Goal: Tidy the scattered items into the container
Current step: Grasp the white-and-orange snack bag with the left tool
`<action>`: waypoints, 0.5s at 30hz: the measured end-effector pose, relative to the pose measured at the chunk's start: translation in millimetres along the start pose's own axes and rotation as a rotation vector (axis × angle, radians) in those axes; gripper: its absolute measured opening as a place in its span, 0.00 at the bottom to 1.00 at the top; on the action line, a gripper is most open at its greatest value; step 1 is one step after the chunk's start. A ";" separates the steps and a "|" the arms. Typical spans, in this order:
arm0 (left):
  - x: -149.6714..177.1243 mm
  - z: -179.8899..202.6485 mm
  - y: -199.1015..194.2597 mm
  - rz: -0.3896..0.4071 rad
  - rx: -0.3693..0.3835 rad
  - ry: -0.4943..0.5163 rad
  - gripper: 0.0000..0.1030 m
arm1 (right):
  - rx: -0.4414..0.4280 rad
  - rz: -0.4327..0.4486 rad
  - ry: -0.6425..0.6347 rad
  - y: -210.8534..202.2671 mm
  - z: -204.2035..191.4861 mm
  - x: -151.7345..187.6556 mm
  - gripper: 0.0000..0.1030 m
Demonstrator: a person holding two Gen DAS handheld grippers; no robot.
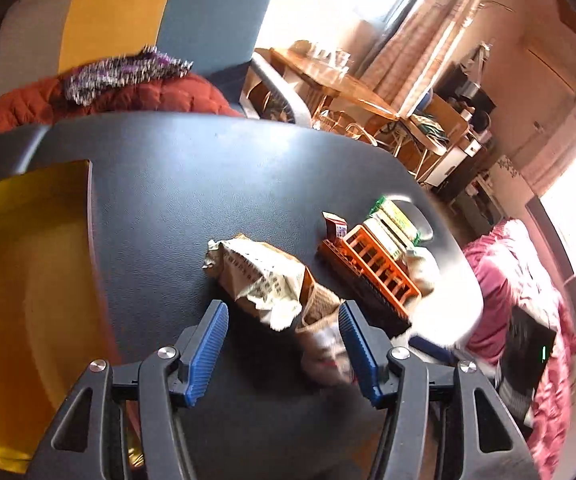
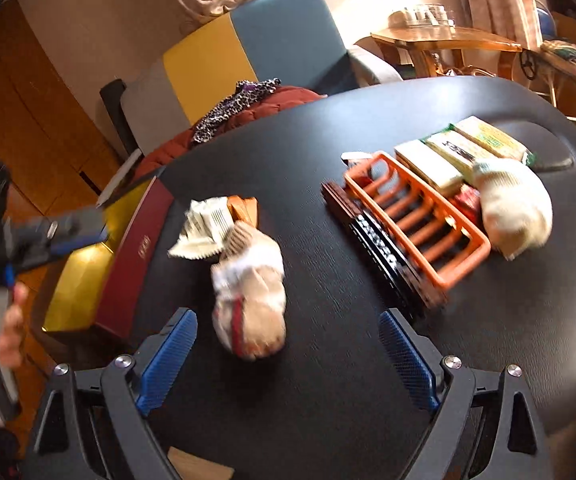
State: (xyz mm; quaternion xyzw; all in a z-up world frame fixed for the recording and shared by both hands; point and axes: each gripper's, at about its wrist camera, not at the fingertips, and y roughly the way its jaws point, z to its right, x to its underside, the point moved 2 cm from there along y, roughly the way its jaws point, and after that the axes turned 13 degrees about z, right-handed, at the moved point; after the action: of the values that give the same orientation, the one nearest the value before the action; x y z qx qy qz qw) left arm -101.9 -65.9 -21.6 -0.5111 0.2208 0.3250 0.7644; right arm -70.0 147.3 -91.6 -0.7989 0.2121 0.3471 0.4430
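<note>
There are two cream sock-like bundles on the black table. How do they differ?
The near sock bundle lies alone in the middle of the table, next to a crumpled paper packet; the far sock bundle lies against the orange rack and the wrapped bars. The near one shows a red stripe and a brownish ribbed cuff; the far one looks plain cream. Both are soft, rolled and untouched by either gripper.

Bare table [image 2: 328, 360] before orange rack [image 2: 420, 220]
</note>
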 end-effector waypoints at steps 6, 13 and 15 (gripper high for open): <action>-5.9 -10.0 37.4 -0.036 -0.037 -0.072 0.57 | 0.041 0.011 -0.015 6.0 4.9 8.6 0.90; -2.0 -29.2 71.8 -0.097 -0.022 -0.237 0.57 | 0.071 0.002 -0.054 23.0 3.0 17.1 0.90; 1.6 -31.5 80.2 -0.114 -0.023 -0.264 0.57 | 0.070 -0.008 -0.052 26.3 3.1 20.6 0.91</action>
State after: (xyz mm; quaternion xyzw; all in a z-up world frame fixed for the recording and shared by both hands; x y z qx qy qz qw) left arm -158.8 -73.2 -85.8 -0.4846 0.0852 0.3479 0.7980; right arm -74.3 135.7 -122.8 -0.7744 0.2094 0.3582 0.4776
